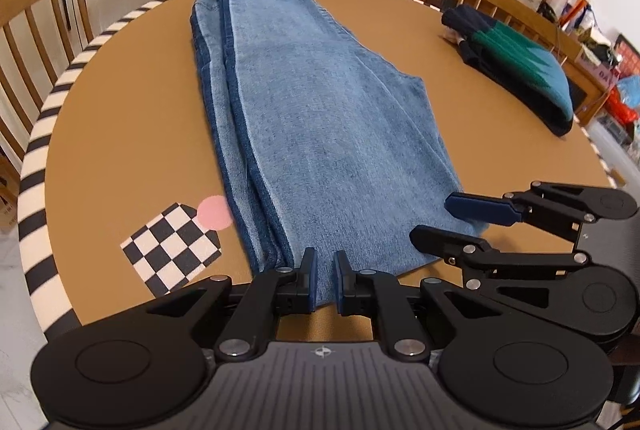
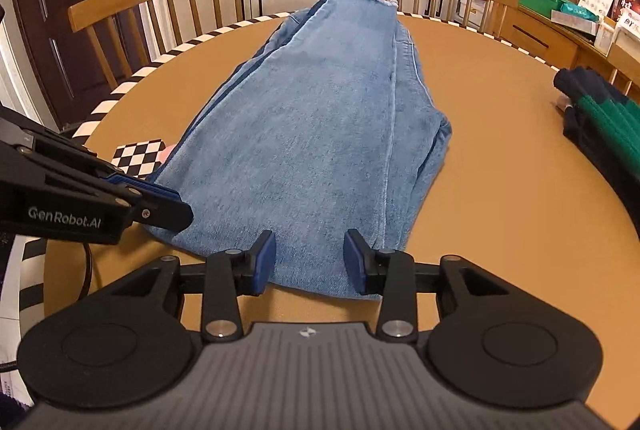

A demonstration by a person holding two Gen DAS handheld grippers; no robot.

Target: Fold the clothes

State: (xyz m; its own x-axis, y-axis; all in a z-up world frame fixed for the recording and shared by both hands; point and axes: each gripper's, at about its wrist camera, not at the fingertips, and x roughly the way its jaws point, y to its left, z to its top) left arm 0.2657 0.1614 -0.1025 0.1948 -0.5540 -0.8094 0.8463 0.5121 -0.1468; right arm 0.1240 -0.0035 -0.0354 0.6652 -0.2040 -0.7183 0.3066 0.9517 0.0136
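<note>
We have the jeans point(image 1: 320, 118) lying lengthwise across the round table point(image 1: 132, 134), already folded in half along their length, one leg stacked on the other, with the frayed hems at the far edge by the chairs point(image 1: 36, 26). Our left gripper point(image 1: 325, 280) is pinched nearly closed on the near edge of the denim, the cloth caught between its blue pads. Our right gripper point(image 2: 310, 262) stands with its jaws parted around the same near edge; the pads seem clear of the fabric, though we cannot be sure from this angle. A folded dark and green sweater point(image 1: 520, 66) already sits off to the right side, well apart. We judge the jeans half done: the crosswise folds, bringing this near end toward the hems, remain.
</note>
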